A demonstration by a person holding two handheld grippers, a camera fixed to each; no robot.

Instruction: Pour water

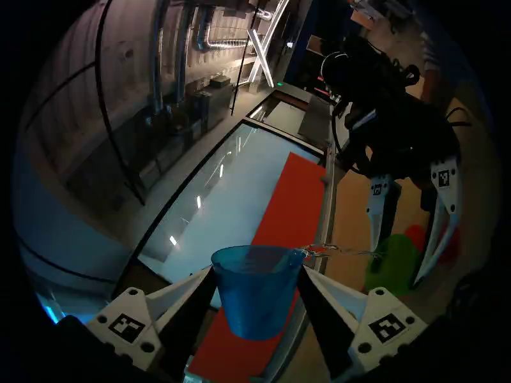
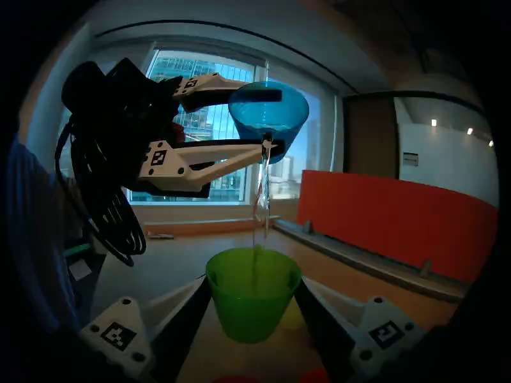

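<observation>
Left gripper: closed on blue plastic cup, both fingers pressing its sides.
Right gripper: closed on green plastic cup, cup upright.
Key relation: blue cup directly above green cup, well apart, tipped so lip points down at green mouth.
Thin water stream falls from blue lip into green cup, near centre.
Judgement: pour in progress. Further tilt must keep lip over green mouth, else spill.

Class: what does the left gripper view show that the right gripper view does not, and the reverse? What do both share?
Left gripper view: ceiling pipes and crossed strip lights. Right gripper view: tower blocks outside, small ceiling spotlights. Shared: the tilted blue translucent plastic cup, the green translucent plastic cup, the thin water stream, the red panel.
</observation>
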